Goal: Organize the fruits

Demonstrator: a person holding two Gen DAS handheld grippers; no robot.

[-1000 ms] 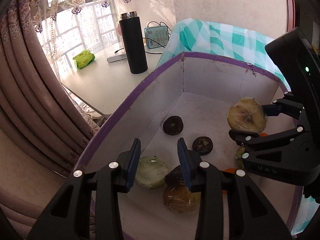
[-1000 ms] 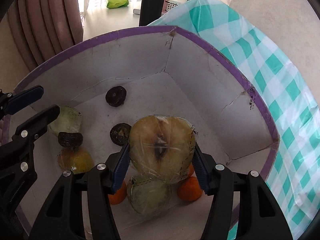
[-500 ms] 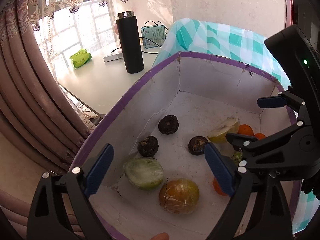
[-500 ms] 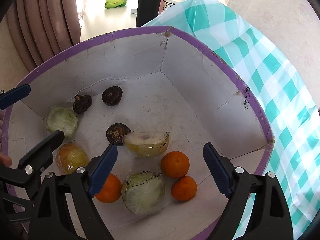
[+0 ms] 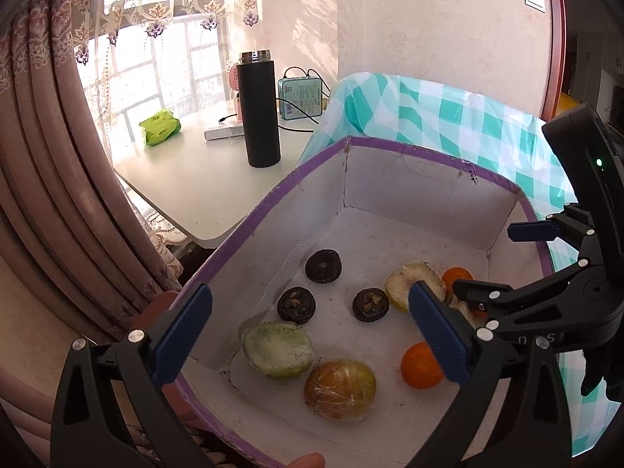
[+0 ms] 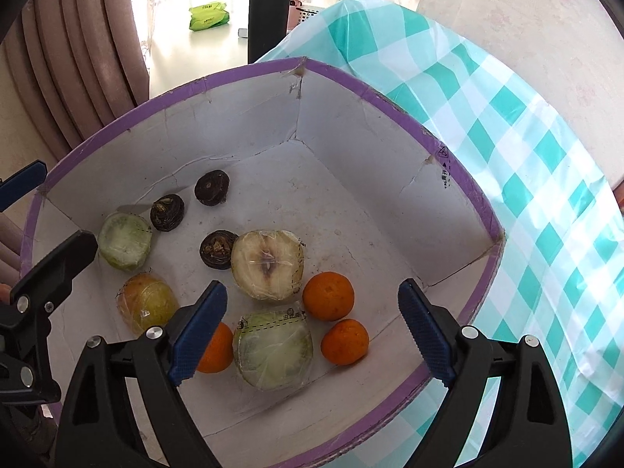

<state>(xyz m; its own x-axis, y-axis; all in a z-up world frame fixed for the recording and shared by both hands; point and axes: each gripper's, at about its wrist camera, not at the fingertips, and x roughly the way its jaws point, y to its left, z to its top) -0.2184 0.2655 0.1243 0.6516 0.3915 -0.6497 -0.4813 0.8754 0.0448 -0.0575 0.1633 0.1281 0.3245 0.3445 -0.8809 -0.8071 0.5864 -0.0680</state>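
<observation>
A white cardboard box with a purple rim (image 6: 249, 70) (image 5: 409, 152) holds the fruit. Inside lie a wrapped cut apple half (image 6: 267, 265) (image 5: 409, 284), two wrapped pale green halves (image 6: 273, 349) (image 6: 124, 246), a wrapped yellow-orange fruit (image 6: 146, 302) (image 5: 339, 388), three oranges (image 6: 328, 295) and three dark round fruits (image 6: 218, 249). My left gripper (image 5: 312, 339) is open and empty above the box's near left side. My right gripper (image 6: 312, 331) is open and empty above the near right side; it also shows in the left wrist view (image 5: 546, 265).
The box sits on a teal-and-white checked cloth (image 6: 526, 148). Behind it a white table (image 5: 195, 171) carries a black flask (image 5: 258, 109), a green packet (image 5: 160, 126) and a small teal device with cables (image 5: 300, 97). Curtains (image 5: 58, 156) hang at left.
Both grippers opened. The right one let go of the wrapped apple half, which now lies in the box among the oranges. Both grippers have drawn back and up from the box.
</observation>
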